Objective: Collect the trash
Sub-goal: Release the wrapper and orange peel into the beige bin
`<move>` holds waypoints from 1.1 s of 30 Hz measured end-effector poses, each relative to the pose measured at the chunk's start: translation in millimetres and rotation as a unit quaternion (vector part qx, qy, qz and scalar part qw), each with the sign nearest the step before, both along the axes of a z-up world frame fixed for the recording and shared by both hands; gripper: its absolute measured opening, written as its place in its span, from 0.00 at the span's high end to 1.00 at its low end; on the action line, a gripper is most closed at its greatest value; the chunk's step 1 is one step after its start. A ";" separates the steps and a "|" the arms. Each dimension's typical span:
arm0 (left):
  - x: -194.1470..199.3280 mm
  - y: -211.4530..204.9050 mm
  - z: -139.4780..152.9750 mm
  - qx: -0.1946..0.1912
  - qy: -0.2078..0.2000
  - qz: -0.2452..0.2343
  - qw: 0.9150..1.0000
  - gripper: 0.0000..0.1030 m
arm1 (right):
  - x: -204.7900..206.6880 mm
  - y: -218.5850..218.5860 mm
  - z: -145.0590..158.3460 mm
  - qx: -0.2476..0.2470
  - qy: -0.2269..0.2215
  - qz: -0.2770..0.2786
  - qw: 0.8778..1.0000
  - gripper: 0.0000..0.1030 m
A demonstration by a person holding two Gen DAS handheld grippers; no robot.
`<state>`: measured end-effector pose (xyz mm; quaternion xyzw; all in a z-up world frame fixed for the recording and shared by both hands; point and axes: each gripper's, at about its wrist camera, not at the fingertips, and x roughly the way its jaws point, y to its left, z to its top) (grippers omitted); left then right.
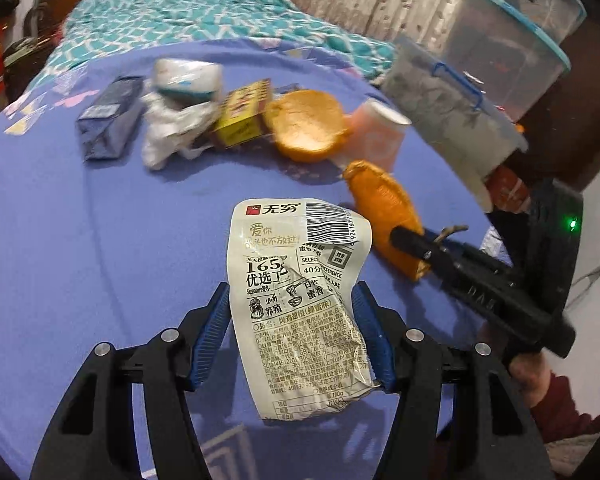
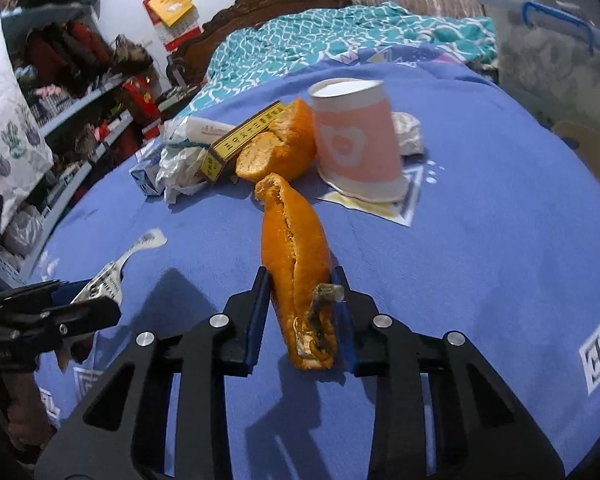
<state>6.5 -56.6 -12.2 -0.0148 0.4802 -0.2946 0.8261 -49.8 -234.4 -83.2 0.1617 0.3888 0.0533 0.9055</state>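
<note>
- Blue-violet bedsheet [image 1: 80,248] spread across both views, printed with pale triangles and block letters; teal patterned quilt [image 1: 172,12] rumpled beyond it.
- Lidded clear storage box [image 1: 452,100] with a blue clip handle standing at the sheet's far right edge, two more stacked behind.
- Left gripper [image 1: 294,322] clamped on a crumpled cream snack wrapper [image 1: 300,300], blue pads pressing both sides, the wrapper lifted off the sheet with its barcode end pointing away.
- Right gripper [image 2: 302,310] squeezed on a long folded orange peel [image 2: 296,264], stem end nearest the camera, far tip reaching toward the pile.
- Pink paper cup [image 2: 356,140] with a white heart, tipped over on a printed napkin, just beside the second peel.
- Cupped half of orange peel [image 2: 284,148] leaning against a yellow-and-black carton [image 2: 244,140].
- Dark blue carton [image 1: 108,120] lying at the left end of the pile.
- Crumpled white tissue [image 1: 176,128] between the two cartons, a white plastic packet [image 1: 188,76] on top.
- Small crumpled white wad [image 2: 408,132] behind the cup.
</note>
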 end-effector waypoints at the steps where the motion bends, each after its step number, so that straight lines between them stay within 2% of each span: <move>1: -0.3 -5.7 2.2 -0.001 -0.001 -0.008 1.000 0.44 | -6.9 -8.4 1.2 0.012 -0.004 -0.008 1.000 0.68; 6: 1.4 -56.2 7.7 -0.003 0.006 -0.063 0.998 0.44 | -26.1 -49.2 4.5 0.050 -0.021 -0.054 0.997 0.68; 10: 9.5 -108.7 11.6 -0.001 0.004 -0.109 0.994 0.43 | -42.4 -108.1 3.9 0.085 -0.036 -0.124 0.988 0.68; 15: 23.8 -201.1 19.0 -0.004 0.001 -0.186 0.983 0.43 | -59.0 -200.3 -7.9 0.145 -0.035 -0.226 0.963 0.68; 19: 47.2 -279.0 19.5 -0.007 0.015 -0.229 0.973 0.43 | -61.3 -261.7 -20.3 0.189 -0.032 -0.280 0.941 0.68; 21: 60.9 -320.0 19.0 -0.002 0.017 -0.242 0.970 0.43 | -58.6 -284.3 -24.4 0.196 -0.031 -0.302 0.932 0.68; 23: 73.8 -354.8 17.1 0.001 0.016 -0.247 0.969 0.42 | -53.8 -305.5 -29.0 0.201 -0.029 -0.326 0.923 0.62; 26: 90.3 -401.1 8.0 0.007 0.018 -0.254 0.967 0.38 | -44.6 -322.6 -39.2 0.209 -0.015 -0.356 0.910 0.40; 27: 95.3 -413.6 4.1 0.015 0.013 -0.250 0.968 0.32 | -44.1 -324.5 -39.4 0.217 -0.021 -0.364 0.906 0.31; 28: 99.4 -421.0 1.2 0.025 0.007 -0.241 0.970 0.18 | -44.1 -325.3 -35.3 0.210 -0.034 -0.369 0.905 0.25; 29: 102.5 -427.0 -0.7 0.033 0.000 -0.230 0.973 0.15 | -42.7 -323.6 -31.2 0.191 -0.039 -0.376 0.906 0.20; 31: 108.6 -430.3 -4.0 0.034 0.001 -0.212 0.977 0.15 | -43.1 -311.8 -20.2 0.149 -0.057 -0.377 0.912 0.20; 33: 107.6 -417.2 -2.5 0.013 0.014 -0.204 0.979 0.15 | -44.0 -307.5 -13.5 0.122 -0.073 -0.378 0.915 0.20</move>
